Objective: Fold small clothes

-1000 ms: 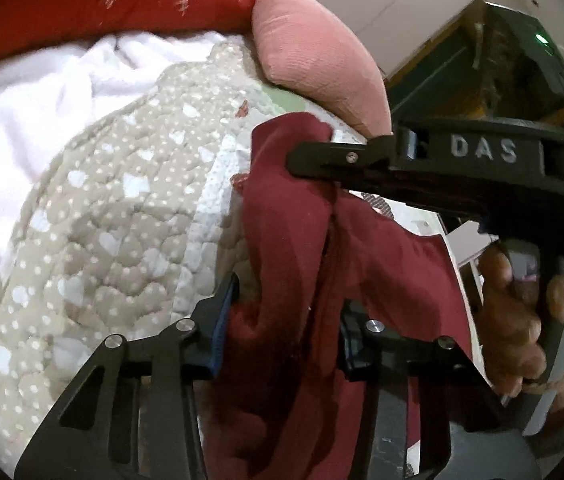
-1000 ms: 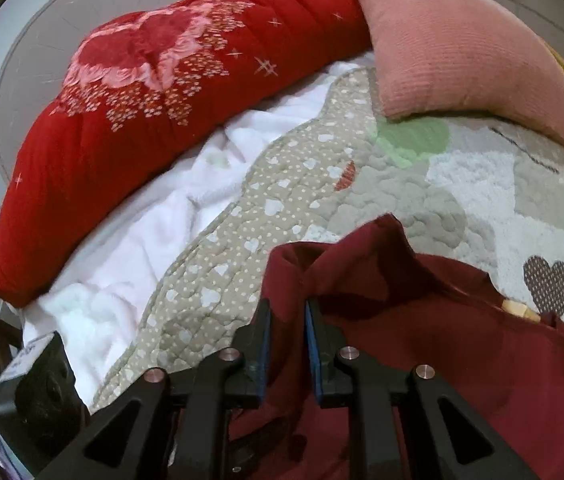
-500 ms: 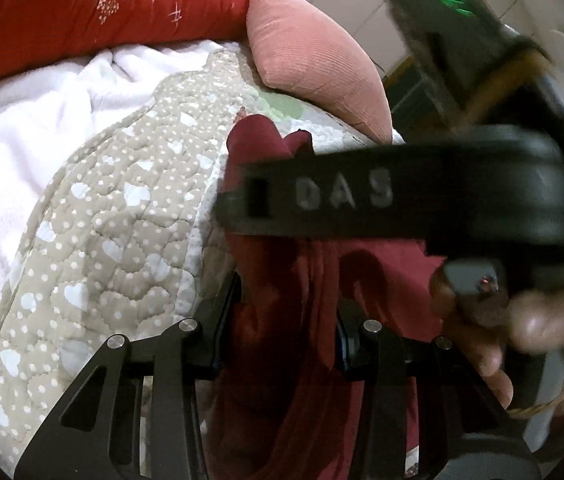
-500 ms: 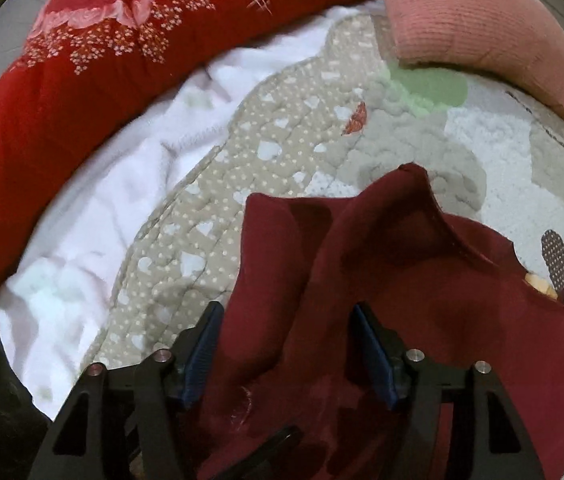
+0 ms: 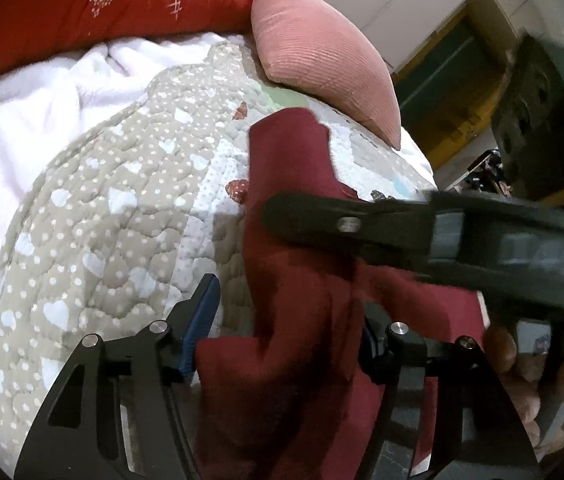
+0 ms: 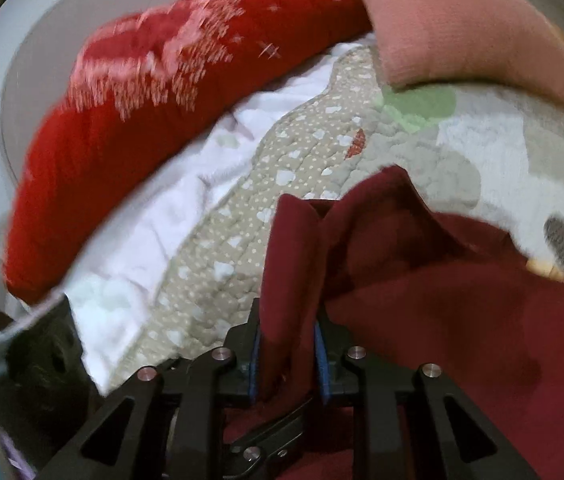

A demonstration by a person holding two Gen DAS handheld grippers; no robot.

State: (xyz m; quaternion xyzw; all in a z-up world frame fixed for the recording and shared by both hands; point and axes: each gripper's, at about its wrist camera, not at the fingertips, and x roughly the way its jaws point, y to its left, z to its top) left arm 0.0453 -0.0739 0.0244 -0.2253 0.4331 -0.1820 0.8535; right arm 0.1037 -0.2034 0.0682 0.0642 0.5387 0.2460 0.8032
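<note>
A dark red garment (image 5: 293,280) lies bunched on the beige quilted blanket (image 5: 114,216). My left gripper (image 5: 285,328) straddles a raised fold of it. Its jaws are opening, and the blue left pad (image 5: 202,312) stands off the cloth. My right gripper (image 6: 287,356) is closing on a narrow upright fold of the garment (image 6: 289,264), with both blue pads against the cloth. In the left wrist view, a finger (image 5: 321,220) of the right gripper reaches in from the right across the garment, held by a hand (image 5: 521,380).
A red quilted bolster (image 6: 170,92) and a pink ribbed cushion (image 6: 461,28) line the far side of the bed. A white fleece blanket (image 5: 22,128) lies left of the quilt. A pale fan (image 6: 34,60) stands behind the bolster. Cabinets (image 5: 421,12) are at the back right.
The left jaws have spread wider around the garment. The right gripper opened, then closed down on a narrower fold. It swung across the left wrist view and now sits lower.
</note>
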